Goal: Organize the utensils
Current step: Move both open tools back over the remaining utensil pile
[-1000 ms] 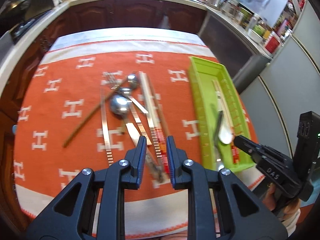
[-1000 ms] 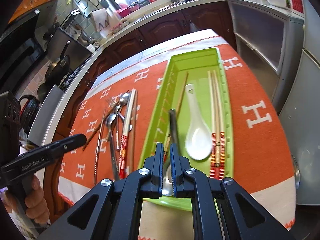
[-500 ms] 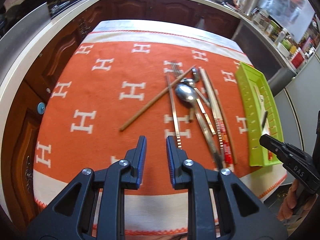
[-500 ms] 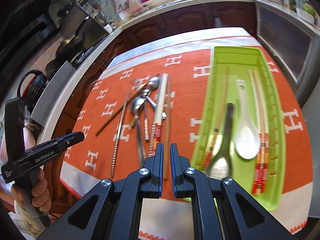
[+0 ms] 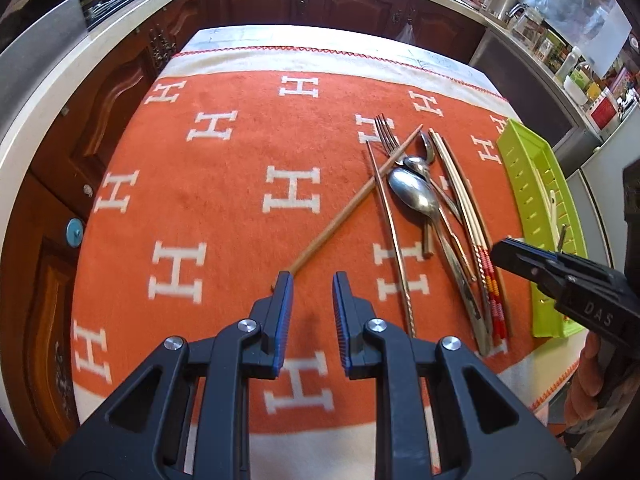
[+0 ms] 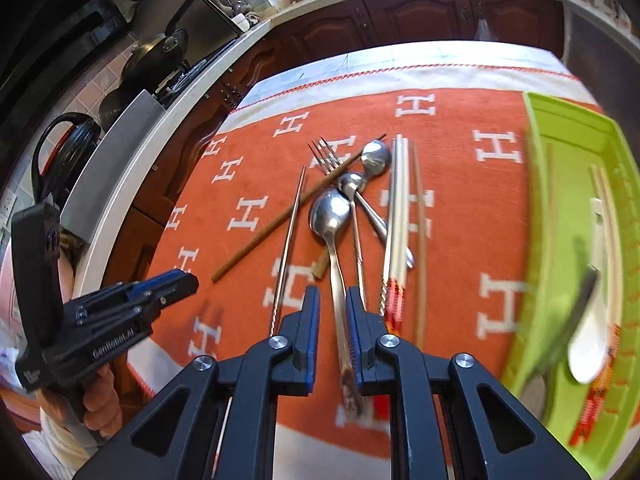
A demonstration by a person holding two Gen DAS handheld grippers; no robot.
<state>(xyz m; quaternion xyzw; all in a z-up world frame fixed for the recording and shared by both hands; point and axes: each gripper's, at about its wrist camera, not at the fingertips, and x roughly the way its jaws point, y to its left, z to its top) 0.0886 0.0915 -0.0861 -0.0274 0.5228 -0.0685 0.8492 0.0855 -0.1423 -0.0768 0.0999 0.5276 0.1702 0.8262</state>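
Note:
A pile of utensils lies on the orange cloth: a large steel spoon (image 6: 329, 213) (image 5: 413, 196), a fork (image 6: 325, 156), smaller spoons, white chopsticks with red ends (image 6: 396, 224) (image 5: 468, 220), a metal chopstick (image 6: 289, 236) and a brown wooden chopstick (image 5: 352, 206) (image 6: 280, 220). My left gripper (image 5: 312, 282) is open, its left fingertip by the near end of the brown chopstick. My right gripper (image 6: 333, 296) is open, its fingers either side of the large spoon's handle. A green tray (image 6: 568, 152) (image 5: 532, 184) at the right holds a white ceramic spoon (image 6: 592, 336), chopsticks and a dark-handled spoon.
The orange cloth (image 5: 224, 184) covers a table ringed by dark wood cabinets and a pale counter (image 5: 80, 60). Pans and a kettle stand on the counter at the left in the right wrist view (image 6: 156, 56). Jars line the counter at the far right (image 5: 568, 52).
My left gripper has swung left from the pile to the brown chopstick's end and opened wider. My right gripper has moved left from the green tray to over the large spoon's handle and opened.

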